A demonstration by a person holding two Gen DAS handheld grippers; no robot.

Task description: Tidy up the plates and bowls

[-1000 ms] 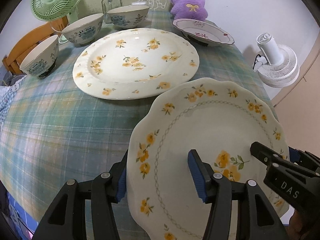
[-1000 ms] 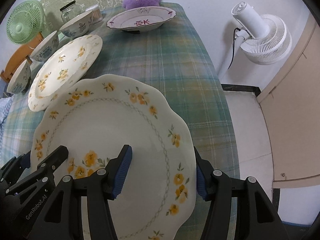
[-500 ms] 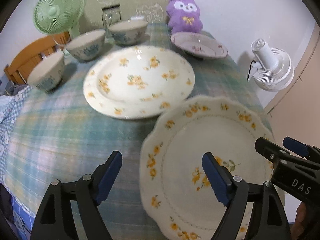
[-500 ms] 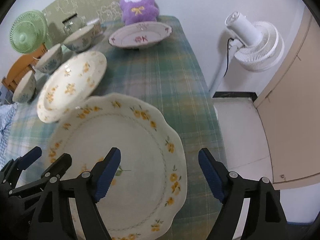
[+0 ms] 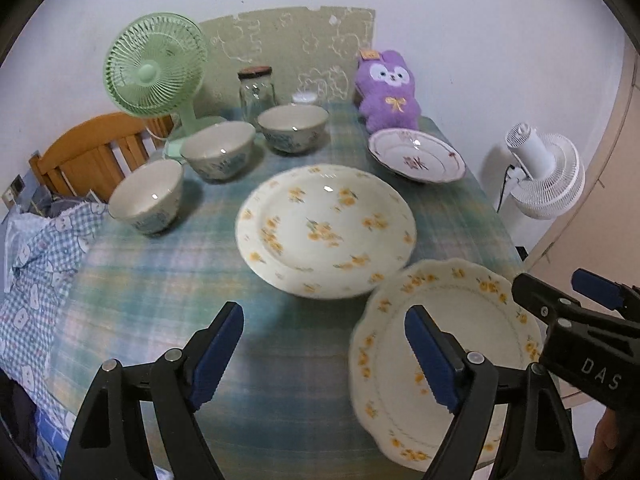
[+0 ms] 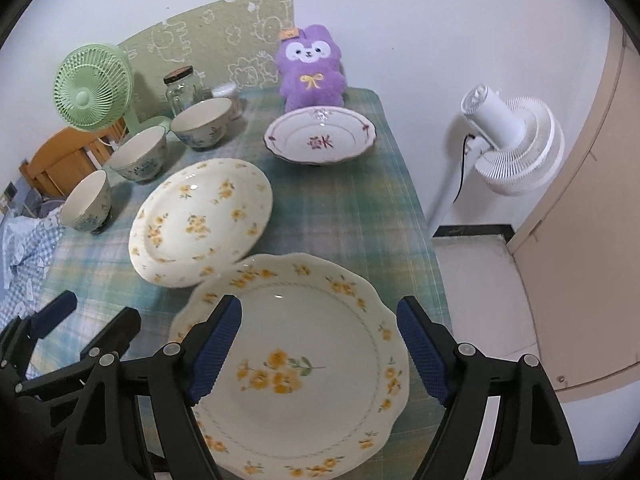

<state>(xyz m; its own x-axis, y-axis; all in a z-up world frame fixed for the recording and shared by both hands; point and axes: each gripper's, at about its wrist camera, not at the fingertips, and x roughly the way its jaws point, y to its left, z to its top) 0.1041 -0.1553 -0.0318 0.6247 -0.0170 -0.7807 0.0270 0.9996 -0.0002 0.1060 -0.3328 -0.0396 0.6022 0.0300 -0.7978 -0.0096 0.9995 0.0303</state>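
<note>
Scalloped plate: lies flat on the plaid tablecloth at the near right corner of the table, its far rim just beside, possibly slightly under, the round flowered plate; which of the two, the views do not settle. A smaller red-trimmed dish sits further back, in front of a purple plush toy. Three bowls stand apart in a row along the left side, none nested.

Right gripper: jaws wide apart, hanging above the scalloped plate, pads clear of it. Left gripper: jaws likewise wide, nothing between them but cloth and the plate's left rim below. Both sets of jaws have just been opening; neither holds anything.

Handling judgement: the plates appear to be glazed ceramic, so stiff, fairly heavy for their thickness, slick under rubber pads, and liable to chip at the wavy rim or break if dropped. The sound hold is across the rim, one pad over and one under, a gripper at each side so the weight balances. The bowls offer an upright wall to pinch; stacking them calls for a gentle, level set-down.
</note>
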